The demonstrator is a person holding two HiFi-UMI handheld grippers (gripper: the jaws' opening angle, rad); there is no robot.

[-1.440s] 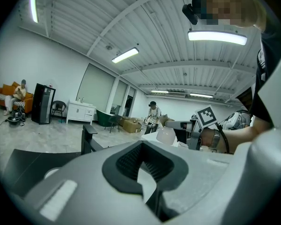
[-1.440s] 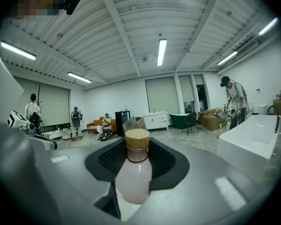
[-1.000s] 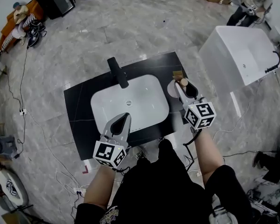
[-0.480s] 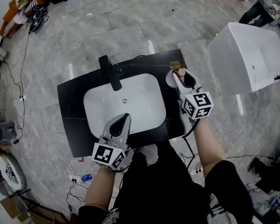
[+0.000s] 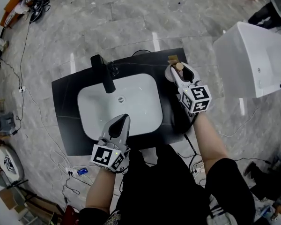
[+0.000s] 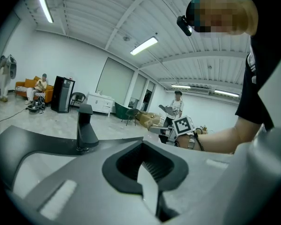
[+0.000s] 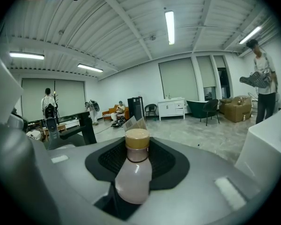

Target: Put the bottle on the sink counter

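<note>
The right gripper [image 5: 180, 72] has carried the bottle [image 5: 179, 66] farther back along the counter [image 5: 65, 97]; it's now right of the sink basin [image 5: 136, 102], up by the basin's far right corner. From the head view, a small brown card [image 5: 172, 59] lies just beyond the bottle. Whether the bottle's base touches the counter can't be told from here. The left gripper [image 5: 123, 121] hovers over the basin's near edge, well apart from the bottle. The black faucet [image 5: 103, 73] stands behind the basin on its left side.

Over to the left gripper view: the left gripper [image 6: 147, 175] has its jaws clenched together with nothing between them, and the faucet [image 6: 85, 130] rises ahead on the left.

Right gripper view now: the right gripper [image 7: 136, 161] is clamped on the pale bottle [image 7: 133, 175], upright, with its tan cap [image 7: 137, 137] on top. The faucet [image 7: 87, 128] shows off to the left.
</note>
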